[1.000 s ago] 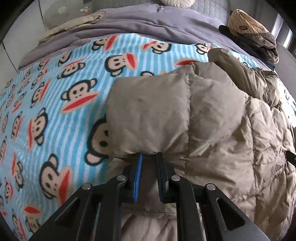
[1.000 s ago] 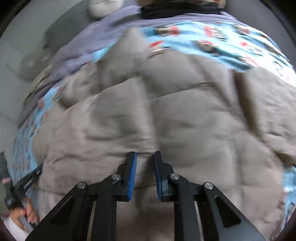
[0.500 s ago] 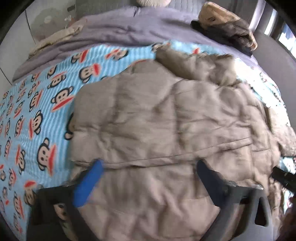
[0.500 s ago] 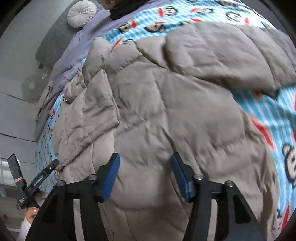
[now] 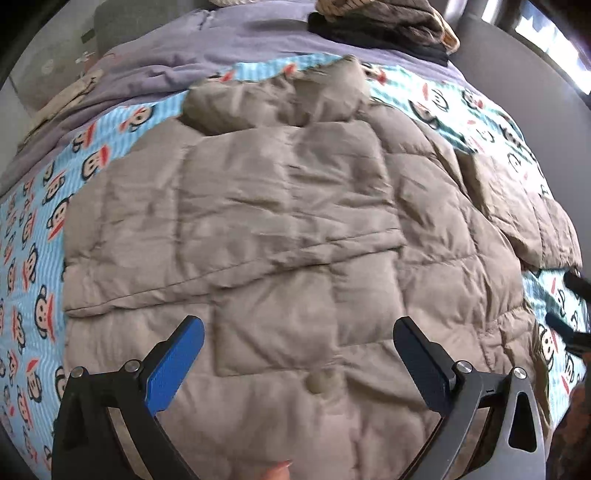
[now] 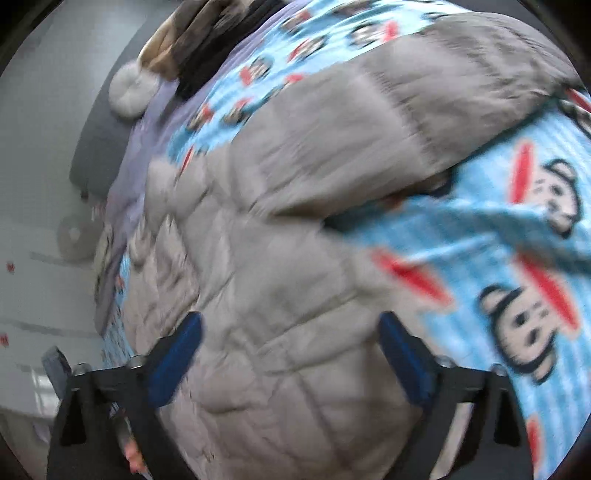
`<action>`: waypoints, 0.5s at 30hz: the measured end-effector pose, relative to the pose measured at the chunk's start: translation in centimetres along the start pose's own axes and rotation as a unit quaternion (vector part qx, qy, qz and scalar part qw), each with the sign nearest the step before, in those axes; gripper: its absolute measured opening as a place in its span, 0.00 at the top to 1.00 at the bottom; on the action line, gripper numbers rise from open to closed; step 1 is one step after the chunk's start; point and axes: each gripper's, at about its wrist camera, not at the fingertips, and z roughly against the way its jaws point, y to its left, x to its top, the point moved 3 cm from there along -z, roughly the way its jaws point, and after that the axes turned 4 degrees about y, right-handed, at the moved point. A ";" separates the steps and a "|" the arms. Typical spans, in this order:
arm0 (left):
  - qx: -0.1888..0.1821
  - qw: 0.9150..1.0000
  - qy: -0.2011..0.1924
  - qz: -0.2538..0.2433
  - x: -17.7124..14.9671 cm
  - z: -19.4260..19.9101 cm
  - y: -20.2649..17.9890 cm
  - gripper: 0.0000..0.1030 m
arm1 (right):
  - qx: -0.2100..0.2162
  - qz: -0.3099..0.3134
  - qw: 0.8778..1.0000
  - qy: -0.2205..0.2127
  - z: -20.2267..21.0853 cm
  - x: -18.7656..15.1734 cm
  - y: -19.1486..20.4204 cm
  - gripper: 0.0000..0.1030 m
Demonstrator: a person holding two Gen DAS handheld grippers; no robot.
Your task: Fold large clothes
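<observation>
From the left wrist camera, the taupe quilted jacket (image 5: 295, 229) lies spread across the monkey-print blanket (image 5: 44, 236) on the bed, filling most of the frame. A flap of it is folded over the middle, its edge running as a seam-like line from lower left to mid right. The collar or hood end is bunched at the far side, near a lilac duvet (image 5: 229, 48). The left gripper (image 5: 299, 347) hangs above the jacket with its jaws spread as wide as they go, having just been opening – nothing is between the blue pads (image 5: 173, 365), and only jacket cloth shows below. At the right edge two dark bars are cut off by the frame; they look like the other tool's fingers, but I cannot be sure. A heap of dark and striped clothes (image 5: 388, 22) at the top is partly cropped. A fingertip (image 5: 277, 472) peeks in at the bottom edge.

The right wrist view is heavily smeared by motion. The jacket (image 6: 280, 295) runs diagonally, with one sleeve (image 6: 424, 110) stretched toward the upper right over the blanket (image 6: 517, 258). The right gripper (image 6: 291, 332) also stands fully spread, its jaws just having opened, gripping nothing. A round white cushion (image 6: 133, 90) sits far off – details there and of the clothes beside it are too blurred to read. Something pinkish at the bottom left is hidden behind the tool's frame.
</observation>
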 end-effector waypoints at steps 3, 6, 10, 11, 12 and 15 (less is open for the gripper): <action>0.006 1.000 0.000 -0.006 0.2 -0.1 -1.8 0.00 | 0.000 -0.032 0.999 -0.026 1.9 2.1 -2.9 0.00; 0.010 1.000 0.011 0.002 0.5 -0.6 -2.8 0.00 | 0.008 -0.063 0.997 -0.044 3.5 4.2 -5.7 0.00; -0.001 0.999 0.041 0.006 0.5 -1.7 -3.7 0.00 | 0.026 -0.117 0.991 -0.059 5.3 7.5 -9.9 0.00; -0.005 0.999 0.044 0.009 0.4 -1.7 -4.0 0.00 | 0.037 -0.136 0.988 -0.067 5.8 8.5 -11.2 0.00; -0.004 0.999 0.043 0.011 0.4 -1.7 -4.2 0.00 | 0.042 -0.150 0.985 -0.073 6.1 9.3 -12.2 0.00; 0.000 0.999 0.043 0.012 0.6 -1.6 -5.1 0.00 | 0.063 -0.192 0.974 -0.105 7.2 11.5 -15.1 0.00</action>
